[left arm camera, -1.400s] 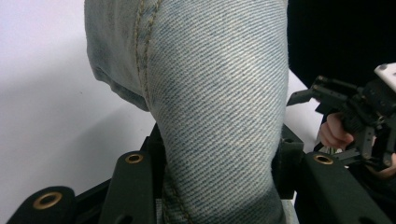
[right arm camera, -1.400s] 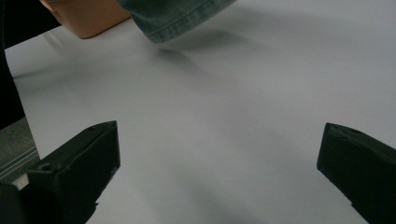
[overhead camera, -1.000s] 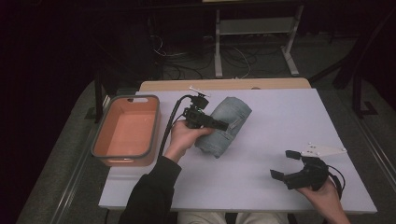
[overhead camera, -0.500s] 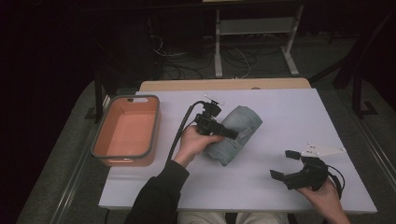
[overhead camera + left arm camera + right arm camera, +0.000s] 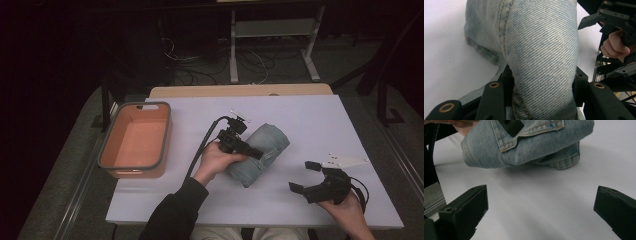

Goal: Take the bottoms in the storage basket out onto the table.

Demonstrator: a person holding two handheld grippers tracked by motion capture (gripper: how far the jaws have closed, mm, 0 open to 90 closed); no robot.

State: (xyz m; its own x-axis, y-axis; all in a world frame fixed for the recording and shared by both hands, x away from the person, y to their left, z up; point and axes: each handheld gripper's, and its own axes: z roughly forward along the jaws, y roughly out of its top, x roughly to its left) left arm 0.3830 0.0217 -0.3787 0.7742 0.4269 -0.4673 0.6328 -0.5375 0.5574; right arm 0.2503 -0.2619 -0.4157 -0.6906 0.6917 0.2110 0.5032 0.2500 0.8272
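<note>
Across the pale lilac-white table (image 5: 300, 120), which stands in a dim room with cables and a metal stand on the floor behind it, the largest thing is a salmon-orange rectangular plastic bin with a grey rim (image 5: 134, 138) at the left edge. Near the table's middle lies the rolled bundle of faded light-blue denim jeans (image 5: 262, 150), and the left gripper (image 5: 239, 142) has its fingers (image 5: 499, 100) clenched around the roll's near end, cloth bulging between them. Denim like this looks soft, fairly hefty and not slippery; it will likely sag or unroll if taken by a loose hem, so the thick middle of the roll seems the safest hold. Well apart, at the near right, the right gripper (image 5: 312, 181) rests low with its fingers (image 5: 469, 202) spread wide, grasping nothing.
</note>
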